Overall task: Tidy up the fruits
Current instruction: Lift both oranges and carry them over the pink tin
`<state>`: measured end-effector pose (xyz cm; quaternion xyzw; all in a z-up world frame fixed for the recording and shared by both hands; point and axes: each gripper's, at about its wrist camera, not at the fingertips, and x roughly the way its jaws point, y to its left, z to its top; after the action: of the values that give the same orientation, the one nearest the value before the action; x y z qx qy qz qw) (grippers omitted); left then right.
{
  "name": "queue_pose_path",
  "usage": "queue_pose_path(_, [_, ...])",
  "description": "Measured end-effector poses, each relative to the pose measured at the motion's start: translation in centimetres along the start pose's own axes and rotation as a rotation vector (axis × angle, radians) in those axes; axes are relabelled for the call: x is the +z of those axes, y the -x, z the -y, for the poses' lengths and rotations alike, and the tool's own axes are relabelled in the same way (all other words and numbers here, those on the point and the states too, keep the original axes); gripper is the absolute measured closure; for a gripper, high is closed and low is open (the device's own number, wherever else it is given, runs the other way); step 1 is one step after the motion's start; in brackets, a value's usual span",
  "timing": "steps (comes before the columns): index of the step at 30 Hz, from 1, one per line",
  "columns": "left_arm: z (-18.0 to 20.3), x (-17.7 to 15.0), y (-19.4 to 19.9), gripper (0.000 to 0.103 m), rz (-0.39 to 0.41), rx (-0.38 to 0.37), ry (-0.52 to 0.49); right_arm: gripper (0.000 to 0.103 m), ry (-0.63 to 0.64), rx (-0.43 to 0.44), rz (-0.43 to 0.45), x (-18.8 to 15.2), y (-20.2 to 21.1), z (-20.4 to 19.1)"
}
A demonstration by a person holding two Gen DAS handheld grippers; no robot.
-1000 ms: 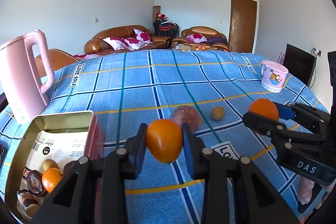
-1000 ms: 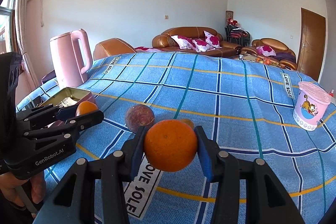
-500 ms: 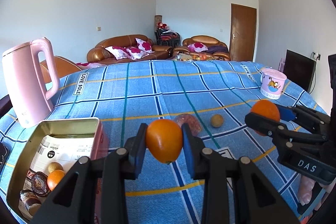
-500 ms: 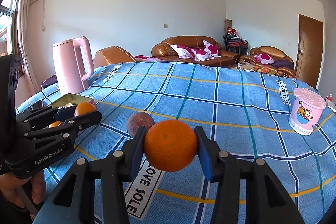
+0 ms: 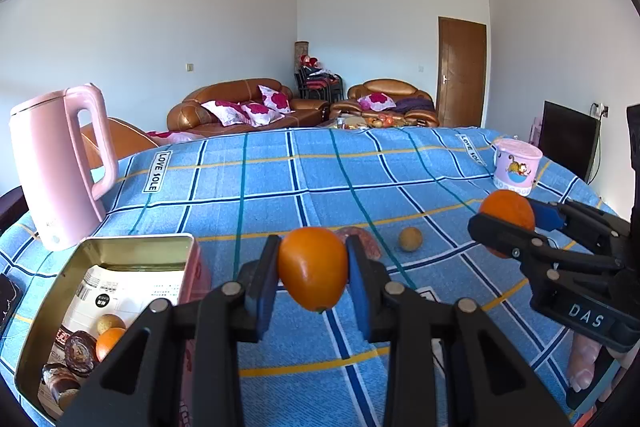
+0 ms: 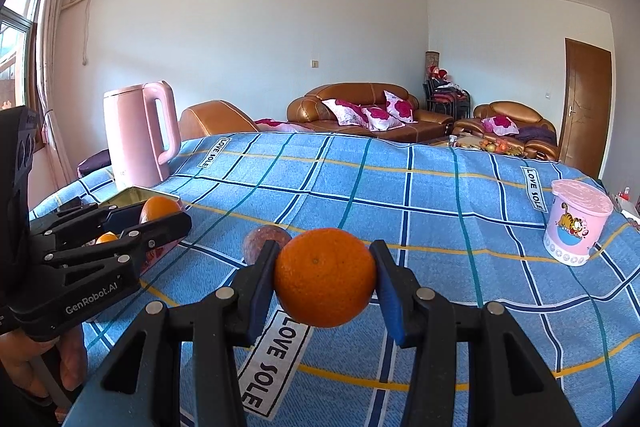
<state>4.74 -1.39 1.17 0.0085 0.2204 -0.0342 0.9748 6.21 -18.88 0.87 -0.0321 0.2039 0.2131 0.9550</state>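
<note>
Beside the tin (image 5: 120, 247): left claw (image 5: 313, 273) clenched on smooth orange (image 5: 312, 269), lifted higher than a second ago.
Right of tin: right claw (image 6: 324, 277) clamps round orange (image 6: 324, 277), also raised.
Bench (image 5: 280, 187): passion fruit (image 6: 262, 245) and small brown fruit (image 5: 410, 239) remain.
Meaning: both oranges ready for the tin.

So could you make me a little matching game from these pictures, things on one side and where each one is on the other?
Things:
1. smooth oval orange fruit
2. round dimpled orange
3. small round tan fruit
4. pink cartoon tub

Places:
A. lying loose on the blue checked cloth
B. clamped in the left gripper
C. standing at the cloth's far right
D. clamped in the right gripper

Pairs: 1-B, 2-D, 3-A, 4-C
</note>
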Motion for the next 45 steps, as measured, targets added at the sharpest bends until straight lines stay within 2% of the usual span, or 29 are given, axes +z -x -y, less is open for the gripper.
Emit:
queue_pose_path(22, [0.3, -0.3, 1.9, 0.069, 0.081, 0.02, 0.002, 0.055, 0.015, -0.019, 0.072, -0.2, 1.4, -0.3])
queue_pose_path(27, [-0.1, -0.3, 2.7, 0.069, 0.092, 0.026, 0.001, 0.055, 0.019, -0.006, 0.053, -0.1, 1.1, -0.7])
queue_pose_path(45, [-6.7, -0.7, 5.3, 0.069, 0.049, 0.147, 0.072, 0.055, 0.065, 0.192, 0.012, 2.3, -1.1, -7.8])
